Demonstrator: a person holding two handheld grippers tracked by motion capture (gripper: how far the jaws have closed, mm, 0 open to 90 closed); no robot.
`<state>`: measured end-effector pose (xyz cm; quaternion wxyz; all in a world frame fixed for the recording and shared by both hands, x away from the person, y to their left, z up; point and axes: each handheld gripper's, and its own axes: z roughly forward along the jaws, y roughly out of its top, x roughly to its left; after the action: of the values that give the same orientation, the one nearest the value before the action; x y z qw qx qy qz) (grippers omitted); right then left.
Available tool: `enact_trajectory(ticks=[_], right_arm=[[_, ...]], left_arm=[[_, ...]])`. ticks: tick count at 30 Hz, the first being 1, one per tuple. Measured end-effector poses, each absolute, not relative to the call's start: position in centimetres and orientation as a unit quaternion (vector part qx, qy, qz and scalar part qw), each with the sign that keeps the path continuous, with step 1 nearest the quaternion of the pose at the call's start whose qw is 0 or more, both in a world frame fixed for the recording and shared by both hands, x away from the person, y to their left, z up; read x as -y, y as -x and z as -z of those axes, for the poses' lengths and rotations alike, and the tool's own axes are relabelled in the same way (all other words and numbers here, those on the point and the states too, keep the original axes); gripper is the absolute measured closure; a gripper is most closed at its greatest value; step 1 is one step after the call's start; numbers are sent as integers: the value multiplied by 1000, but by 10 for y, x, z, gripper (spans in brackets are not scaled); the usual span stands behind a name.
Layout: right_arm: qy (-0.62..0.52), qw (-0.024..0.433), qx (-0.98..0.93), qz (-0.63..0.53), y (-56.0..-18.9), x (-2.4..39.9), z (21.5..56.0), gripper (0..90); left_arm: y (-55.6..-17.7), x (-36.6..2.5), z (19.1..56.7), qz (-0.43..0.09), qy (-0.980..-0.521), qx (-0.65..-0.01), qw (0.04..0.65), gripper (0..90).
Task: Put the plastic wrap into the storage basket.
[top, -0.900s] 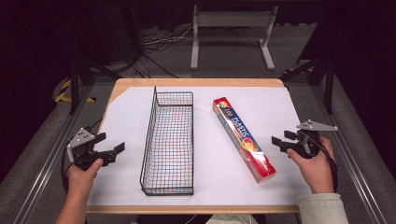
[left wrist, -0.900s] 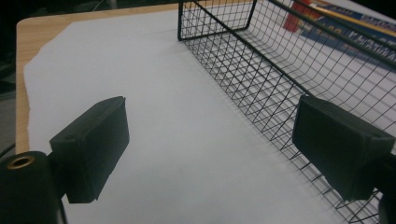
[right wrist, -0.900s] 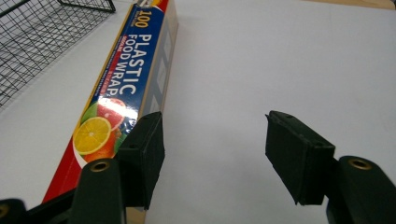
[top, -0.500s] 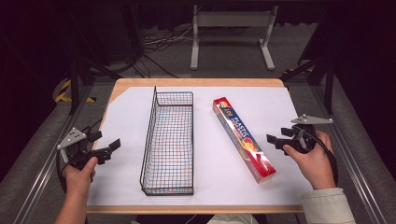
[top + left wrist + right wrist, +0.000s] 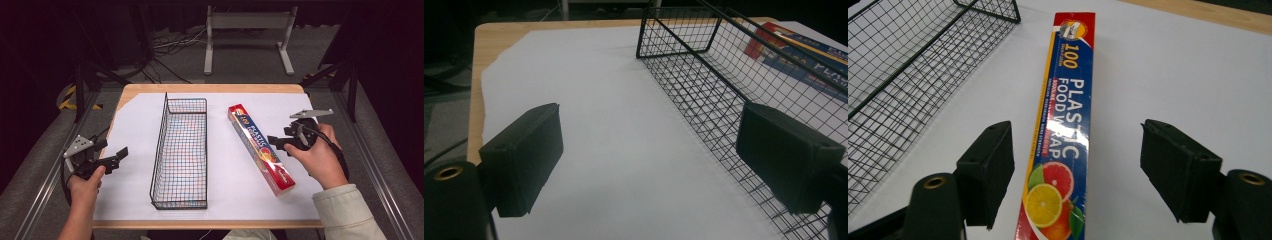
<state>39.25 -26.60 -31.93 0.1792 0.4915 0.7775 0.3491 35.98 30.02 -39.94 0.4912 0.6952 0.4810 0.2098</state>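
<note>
The plastic food wrap box is seen lying flat on the white sheet, at nine o'clock of the right gripper, whose jaws stand wide astride it, untouching. The wire basket, at its nine o'clock, is empty. Red-blue box, citrus print. The left gripper is held wide, empty.

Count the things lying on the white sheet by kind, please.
Wire basket: 1
Box of plastic food wrap: 1
Total: 2
</note>
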Motion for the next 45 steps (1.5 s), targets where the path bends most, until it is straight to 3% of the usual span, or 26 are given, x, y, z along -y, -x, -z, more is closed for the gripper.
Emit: enact_trajectory(ticks=[12,30,45], right_arm=[[-514,158,-779,-322,-424,244,334,264],[-532,122,-797,-259,-455,222,388,212],[-539,126,-811,-188,-471,206,412,243]], left_arm=[[-360,-297,400,-209,-699,-477,490,122],[-361,-294,402,-212,-709,-468,483,118],[-361,-297,403,-210,-707,-472,484,118]])
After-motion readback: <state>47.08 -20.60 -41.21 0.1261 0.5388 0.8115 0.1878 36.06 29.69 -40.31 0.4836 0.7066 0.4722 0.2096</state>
